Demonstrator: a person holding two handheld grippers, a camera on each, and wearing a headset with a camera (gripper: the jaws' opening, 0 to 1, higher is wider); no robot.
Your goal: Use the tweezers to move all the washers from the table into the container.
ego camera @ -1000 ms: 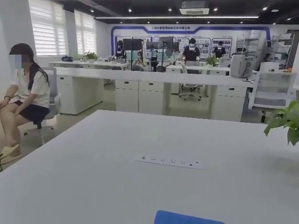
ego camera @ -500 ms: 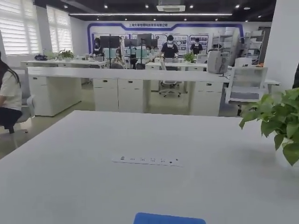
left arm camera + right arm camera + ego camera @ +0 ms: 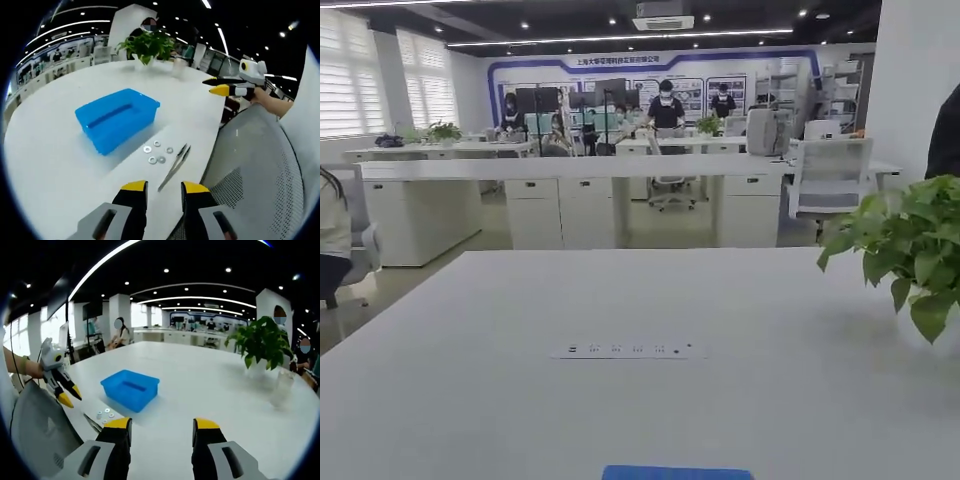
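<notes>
A blue container (image 3: 117, 119) stands on the white table (image 3: 50, 150), and its top edge shows at the bottom of the head view (image 3: 677, 473). Several small washers (image 3: 156, 152) lie just beside it near the table's edge, with metal tweezers (image 3: 174, 166) lying next to them. My left gripper (image 3: 164, 192) hovers open just short of the tweezers, holding nothing. My right gripper (image 3: 161, 427) is open and empty, well back from the container (image 3: 130, 388), washers (image 3: 104, 415) and tweezers (image 3: 92, 424). Each gripper appears in the other's view: right gripper (image 3: 210, 86), left gripper (image 3: 71, 396).
A potted plant (image 3: 910, 240) stands on the table's far right, with a clear cup (image 3: 281, 388) near it. A power strip (image 3: 625, 350) is set into the table's middle. A mesh chair back (image 3: 260, 170) is close to the table edge. People sit at desks beyond.
The head camera has turned right, bringing the plant further into view. Nothing on the table has visibly moved.
</notes>
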